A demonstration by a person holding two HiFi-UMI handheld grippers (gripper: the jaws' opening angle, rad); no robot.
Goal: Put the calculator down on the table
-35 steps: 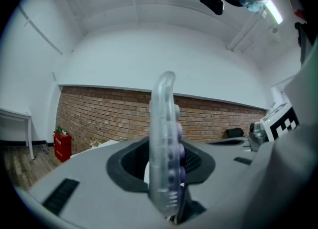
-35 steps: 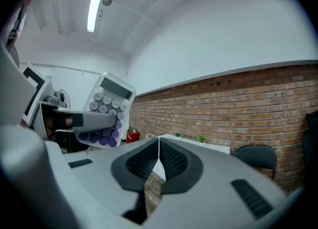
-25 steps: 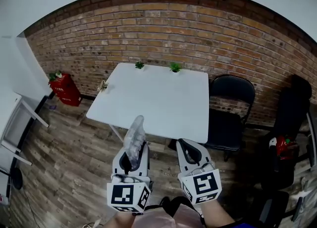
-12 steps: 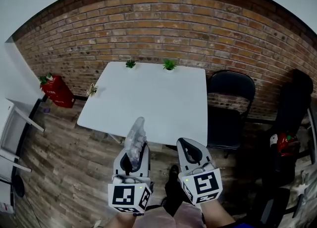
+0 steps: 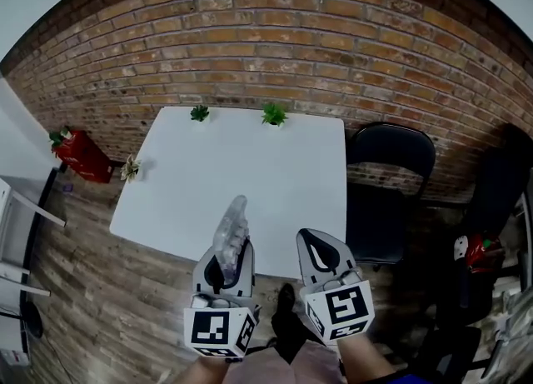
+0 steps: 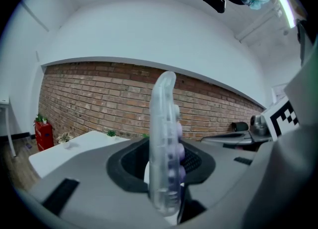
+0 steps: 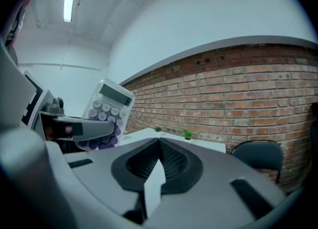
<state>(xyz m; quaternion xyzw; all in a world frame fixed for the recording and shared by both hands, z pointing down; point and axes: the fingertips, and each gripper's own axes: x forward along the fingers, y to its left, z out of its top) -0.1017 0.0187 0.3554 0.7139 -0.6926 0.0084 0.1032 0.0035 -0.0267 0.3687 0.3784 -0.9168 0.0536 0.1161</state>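
A clear plastic calculator (image 5: 231, 228) with purple keys stands upright on its edge between the jaws of my left gripper (image 5: 226, 256), which is shut on its lower end. In the left gripper view the calculator (image 6: 164, 138) rises edge-on from the jaws, keys facing right. The right gripper view shows the calculator (image 7: 107, 111) from its key side, at the left. My right gripper (image 5: 315, 249) is beside the left one, jaws together with nothing between them. Both hover over the near edge of the white table (image 5: 250, 166).
Two small green plants (image 5: 200, 112) (image 5: 273, 113) stand at the table's far edge and a third (image 5: 131, 167) at its left edge. A black folding chair (image 5: 387, 182) is right of the table. A red object (image 5: 79, 153) is on the floor at left. A brick wall is behind.
Both grippers have moved forward to the table, from over the floor to over its near edge. The calculator stays gripped upright in the left gripper.
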